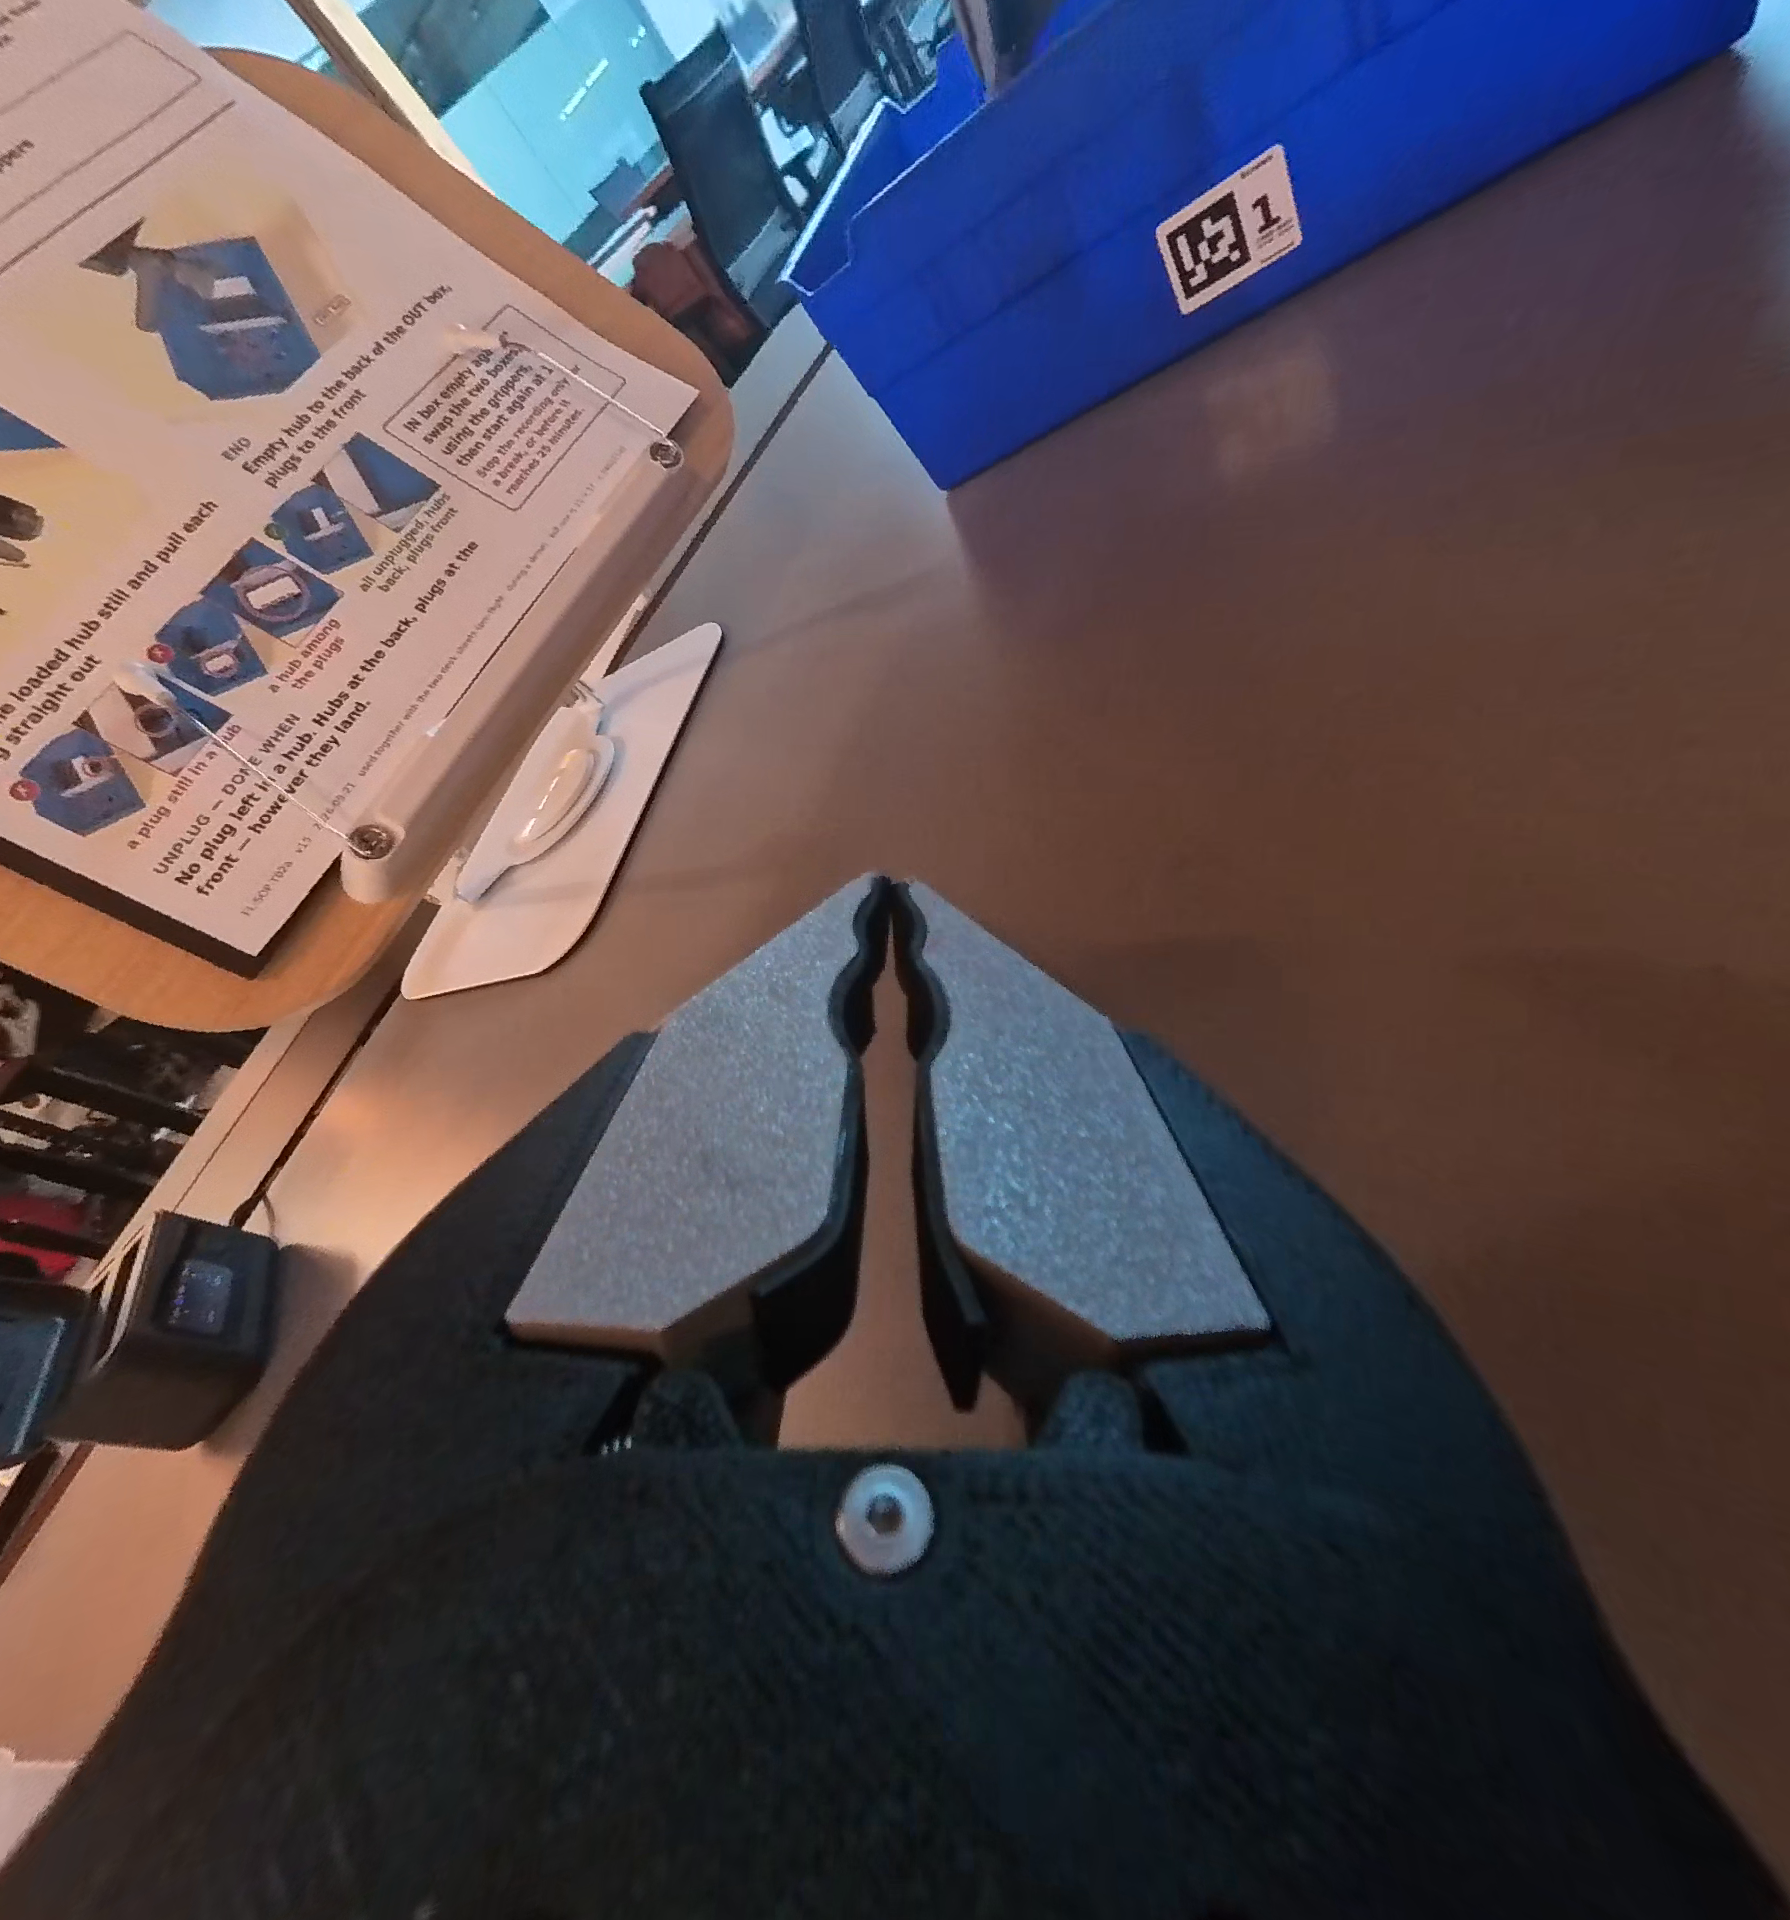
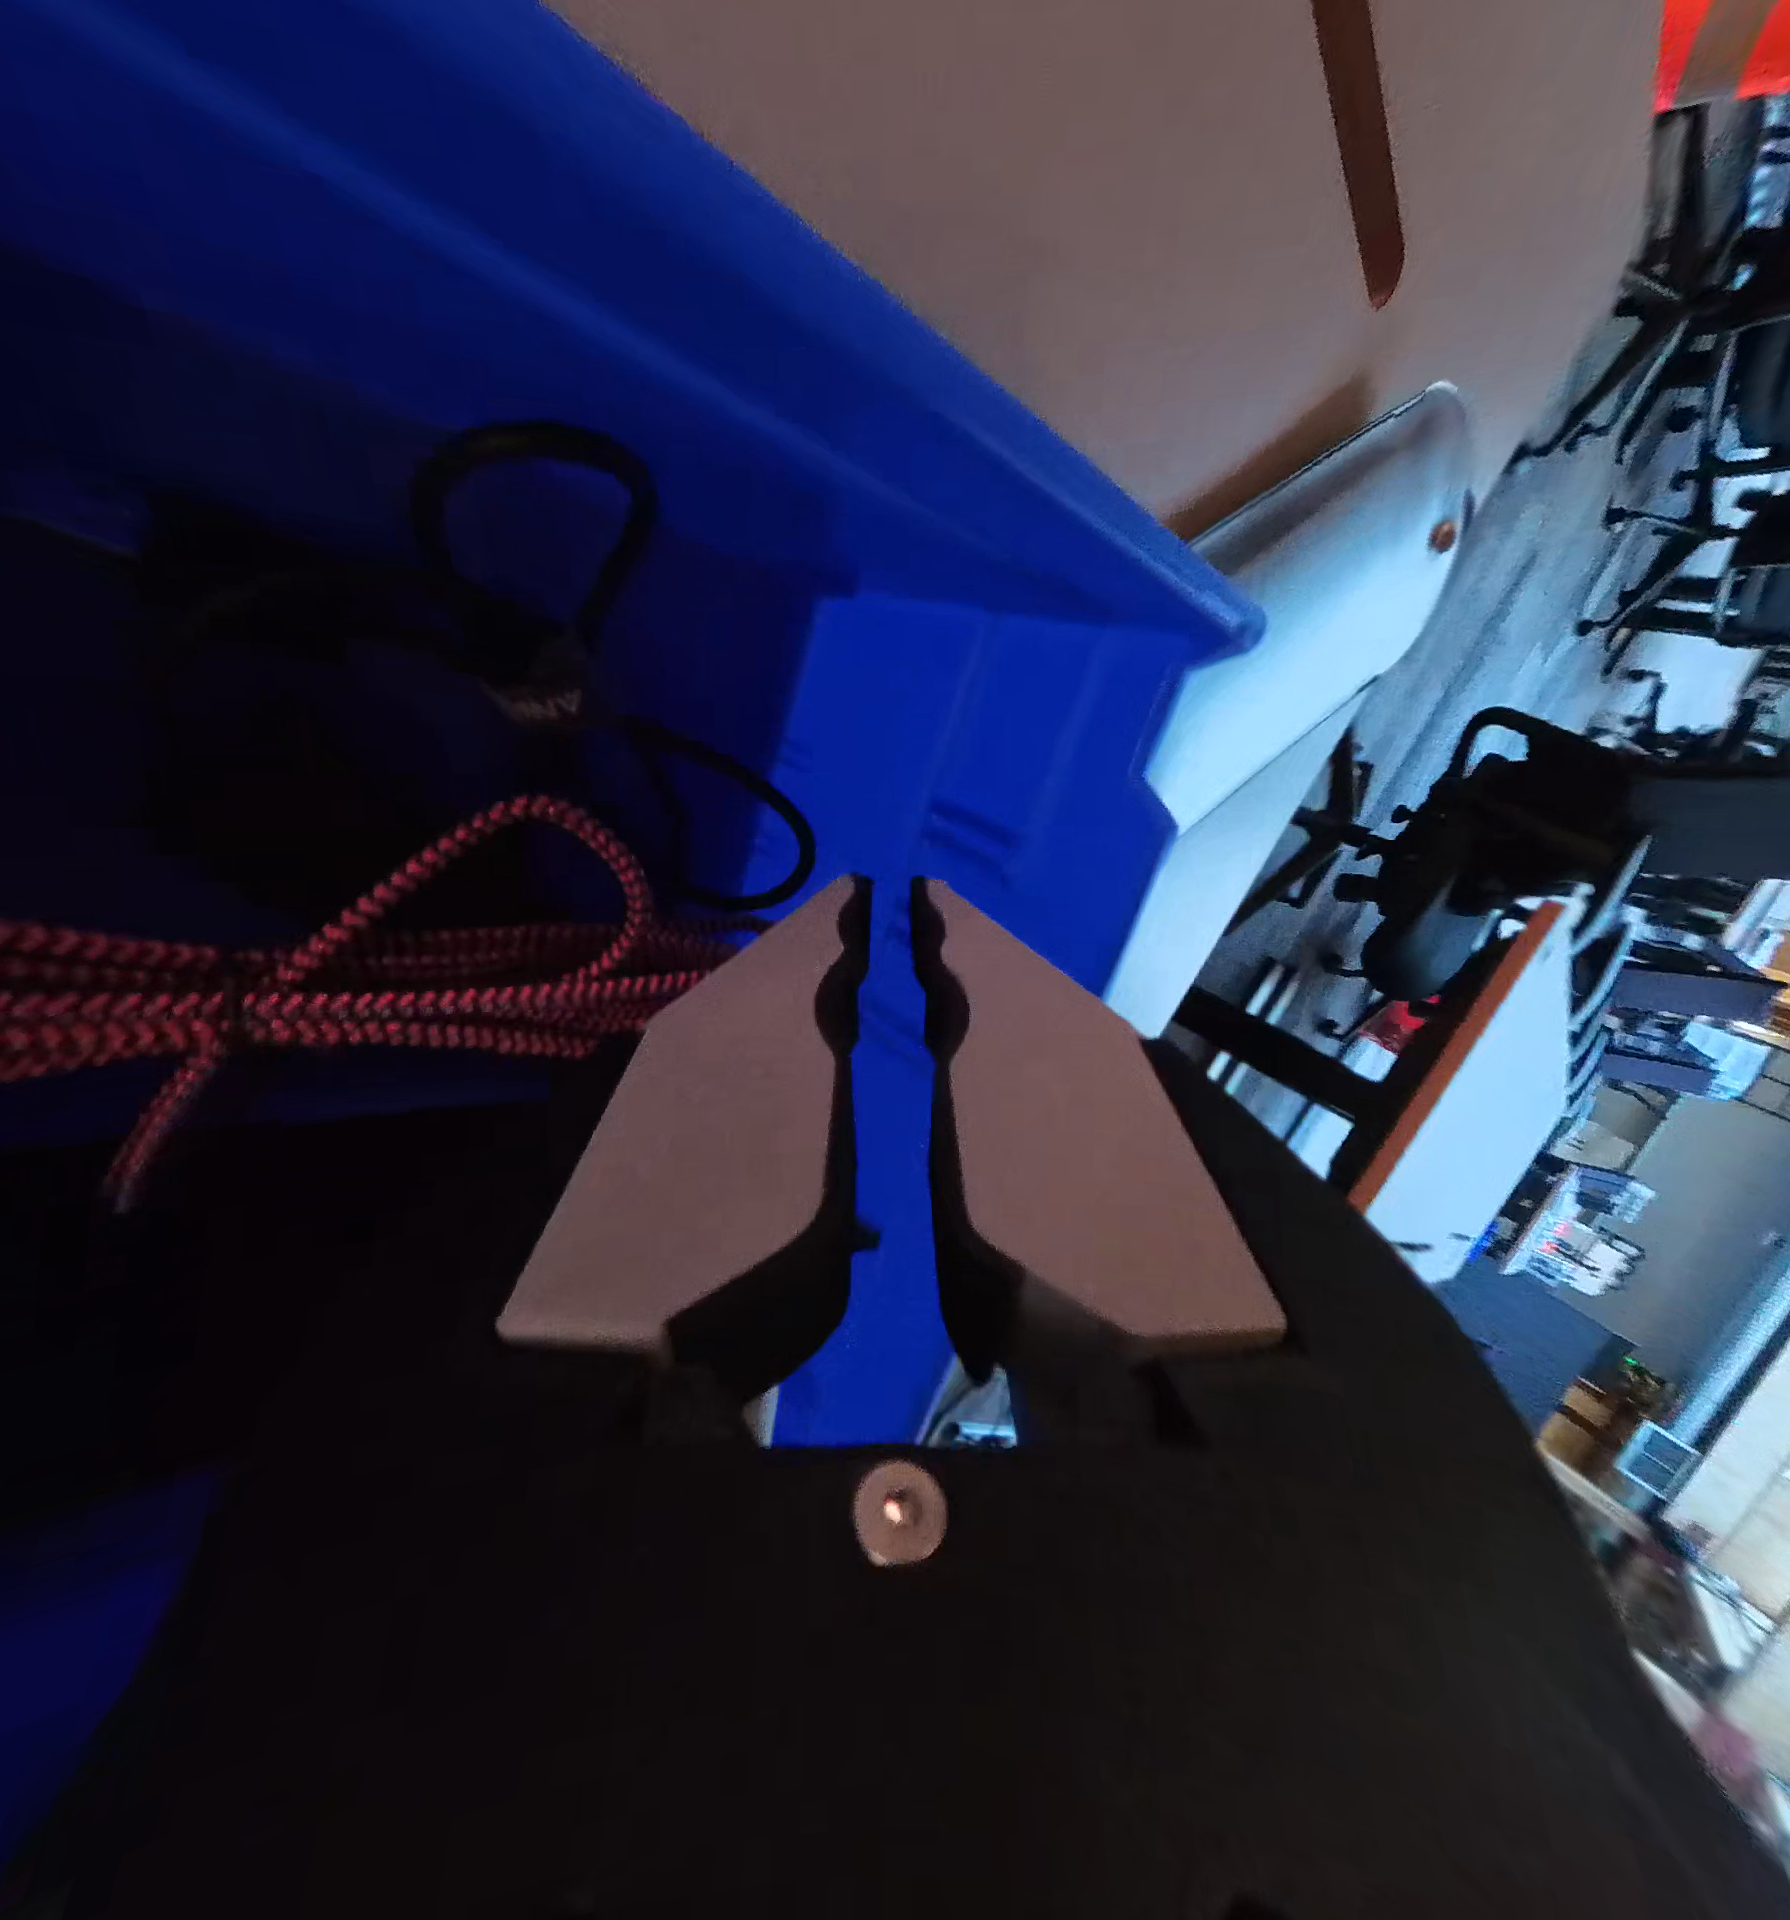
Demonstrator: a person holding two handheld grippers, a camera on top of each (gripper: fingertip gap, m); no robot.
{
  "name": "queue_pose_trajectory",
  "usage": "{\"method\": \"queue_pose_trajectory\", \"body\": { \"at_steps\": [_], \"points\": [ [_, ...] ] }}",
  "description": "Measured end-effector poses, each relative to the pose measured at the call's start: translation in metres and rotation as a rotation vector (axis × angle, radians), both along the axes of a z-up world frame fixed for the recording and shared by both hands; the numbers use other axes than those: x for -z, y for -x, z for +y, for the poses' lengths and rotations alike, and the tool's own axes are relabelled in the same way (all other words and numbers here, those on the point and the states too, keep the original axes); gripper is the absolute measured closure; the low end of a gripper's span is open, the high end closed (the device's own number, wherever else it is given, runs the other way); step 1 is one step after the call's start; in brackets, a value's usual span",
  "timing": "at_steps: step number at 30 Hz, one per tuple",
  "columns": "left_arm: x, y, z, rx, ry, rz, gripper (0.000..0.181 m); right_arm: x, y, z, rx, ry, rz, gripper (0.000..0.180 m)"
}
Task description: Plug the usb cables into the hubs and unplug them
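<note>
My left gripper (image 1: pixel 889 883) is shut with nothing between its pads and hovers over the brown table (image 1: pixel 1286 831). A blue bin (image 1: pixel 1078 312) with a black-and-white tag (image 1: pixel 1229 229) stands beyond it at the upper right. In the right wrist view my right gripper (image 2: pixel 883 881) sits at the end wall of a blue bin (image 2: pixel 1026 748). Its jaws are nearly closed and the blue wall fills the slit between the pads. Inside that bin lie a red-and-black braided cable (image 2: pixel 351 997) and a thin black cable (image 2: pixel 548 582). No hub shows clearly.
A wooden board with a printed instruction sheet (image 1: pixel 247 520) leans on a white stand (image 1: pixel 558 831) at the left. A small black device (image 1: pixel 174 1340) sits at the table's left edge. Office chairs and desks (image 2: pixel 1493 831) lie beyond the table. Left tips to right tips: about 45 cm.
</note>
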State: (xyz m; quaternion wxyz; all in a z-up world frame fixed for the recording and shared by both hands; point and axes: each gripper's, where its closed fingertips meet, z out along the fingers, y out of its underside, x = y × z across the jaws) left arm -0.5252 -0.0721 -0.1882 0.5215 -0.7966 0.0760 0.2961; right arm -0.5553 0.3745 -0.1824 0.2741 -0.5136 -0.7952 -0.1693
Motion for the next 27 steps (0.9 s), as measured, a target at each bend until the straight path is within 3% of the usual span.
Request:
{"method": "queue_pose_trajectory", "body": {
  "at_steps": [10, 16, 19, 22, 27],
  "points": [
    [-0.002, 0.001, -0.002, -0.016, -0.011, 0.003, 0.181, -0.027, -0.018, 0.003, 0.034, 0.087, 0.152, 0.166],
    [0.000, 0.002, -0.001, -0.018, 0.000, 0.006, 0.181, -0.090, -0.019, -0.015, 0.035, 0.233, 0.455, 0.148],
    [0.002, 0.002, 0.000, -0.020, 0.014, 0.009, 0.181, -0.130, -0.018, -0.057, -0.054, 0.382, 0.636, 0.138],
    [0.003, 0.001, 0.000, -0.023, 0.024, 0.015, 0.181, -0.153, -0.023, -0.124, -0.213, 0.536, 0.727, 0.133],
    [0.005, 0.004, 0.002, -0.081, 0.034, 0.006, 0.181, -0.142, -0.034, -0.263, -0.492, 0.816, 0.726, 0.128]
  ]
}}
